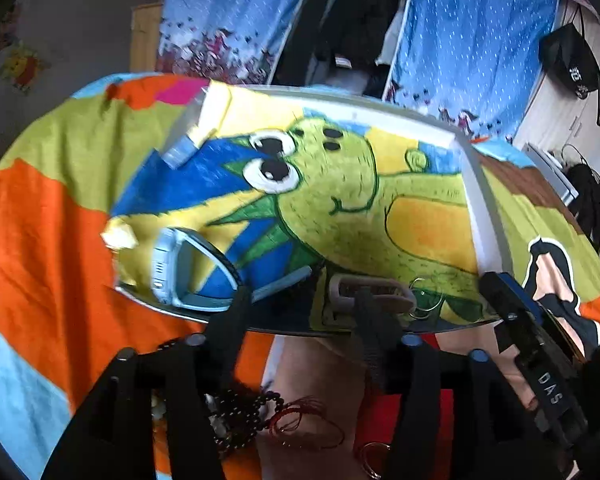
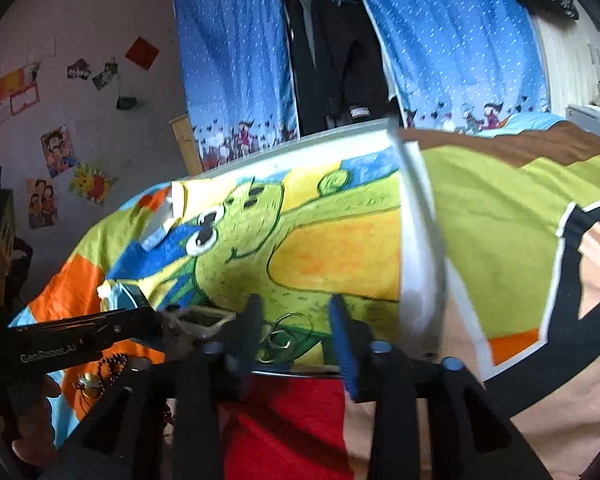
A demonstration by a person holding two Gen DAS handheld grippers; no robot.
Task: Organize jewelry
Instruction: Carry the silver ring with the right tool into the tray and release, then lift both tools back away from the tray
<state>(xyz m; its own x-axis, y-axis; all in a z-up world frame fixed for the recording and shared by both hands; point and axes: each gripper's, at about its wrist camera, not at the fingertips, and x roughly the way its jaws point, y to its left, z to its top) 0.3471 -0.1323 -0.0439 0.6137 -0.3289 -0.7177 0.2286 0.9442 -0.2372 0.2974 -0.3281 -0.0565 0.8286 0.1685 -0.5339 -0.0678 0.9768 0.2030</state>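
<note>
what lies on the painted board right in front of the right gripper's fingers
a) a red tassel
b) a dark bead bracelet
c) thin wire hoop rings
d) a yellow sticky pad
c: thin wire hoop rings lie on the painted board, just ahead of the right gripper.

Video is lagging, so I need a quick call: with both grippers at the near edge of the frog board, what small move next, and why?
Probably back the right gripper off: its jaws stand open around the wire rings, which lie on the frog board, apparently released.
</note>
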